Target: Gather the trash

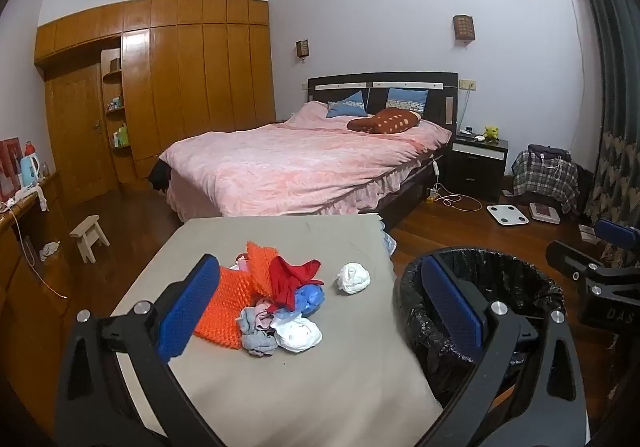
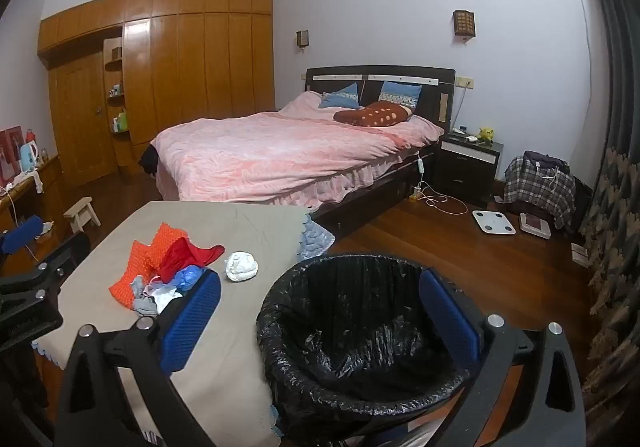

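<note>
Trash pile (image 1: pixel 276 303) on table, bin alongside, both grippers spread wide.
Pile = orange mesh, red cloth, white wads, w/ a white paper ball (image 1: pixel 353 277) just beside it on grey table (image 1: pixel 280 387); black-lined bin (image 2: pixel 360 331) at table's right edge; left gripper (image 1: pixel 320 311) & right gripper (image 2: pixel 320 319) hold nothing.

Pretty lived-in bedroom: pale lilac walls (image 1: pixel 380 7), glossy orange-brown wooden wardrobe (image 1: pixel 192 71), dark-framed bed with pink quilt (image 1: pixel 296 163), black nightstand (image 1: pixel 478 163), reddish wood floor (image 2: pixel 460 255), dark curtain (image 1: pixel 612 47).
</note>
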{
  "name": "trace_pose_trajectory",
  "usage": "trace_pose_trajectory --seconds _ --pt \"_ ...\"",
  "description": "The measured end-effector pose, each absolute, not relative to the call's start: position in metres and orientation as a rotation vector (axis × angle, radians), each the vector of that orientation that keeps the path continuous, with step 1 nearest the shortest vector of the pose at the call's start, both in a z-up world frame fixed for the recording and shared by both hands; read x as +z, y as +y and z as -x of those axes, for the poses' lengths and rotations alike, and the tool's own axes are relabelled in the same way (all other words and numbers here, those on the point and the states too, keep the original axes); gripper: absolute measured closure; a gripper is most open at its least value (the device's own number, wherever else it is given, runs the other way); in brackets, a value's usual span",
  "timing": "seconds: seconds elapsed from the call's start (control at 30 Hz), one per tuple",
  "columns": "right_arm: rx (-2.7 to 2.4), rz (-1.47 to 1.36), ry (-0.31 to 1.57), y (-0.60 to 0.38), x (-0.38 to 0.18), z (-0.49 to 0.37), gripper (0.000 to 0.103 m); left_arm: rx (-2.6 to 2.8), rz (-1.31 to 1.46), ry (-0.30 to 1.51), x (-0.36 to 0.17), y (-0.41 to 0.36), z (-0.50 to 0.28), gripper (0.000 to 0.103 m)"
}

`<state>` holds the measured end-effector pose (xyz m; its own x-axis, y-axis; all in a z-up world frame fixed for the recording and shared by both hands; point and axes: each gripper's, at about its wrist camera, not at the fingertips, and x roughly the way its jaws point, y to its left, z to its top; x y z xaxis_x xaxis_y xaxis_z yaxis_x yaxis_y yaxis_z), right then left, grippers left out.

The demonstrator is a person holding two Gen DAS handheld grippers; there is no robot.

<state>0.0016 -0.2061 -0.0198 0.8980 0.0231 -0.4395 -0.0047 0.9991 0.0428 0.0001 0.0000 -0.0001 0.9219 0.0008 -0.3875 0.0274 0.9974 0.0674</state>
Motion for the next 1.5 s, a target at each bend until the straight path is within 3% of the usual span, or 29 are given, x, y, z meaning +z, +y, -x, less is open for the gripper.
trace_pose_trajectory --seconds 1.5 --pt "0.016 -0.049 0.457 -0.2024 -0.0220 -0.0043 0.006 -0.012 -0.079 0.394 -0.0001 -0.0003 0.0001 0.005"
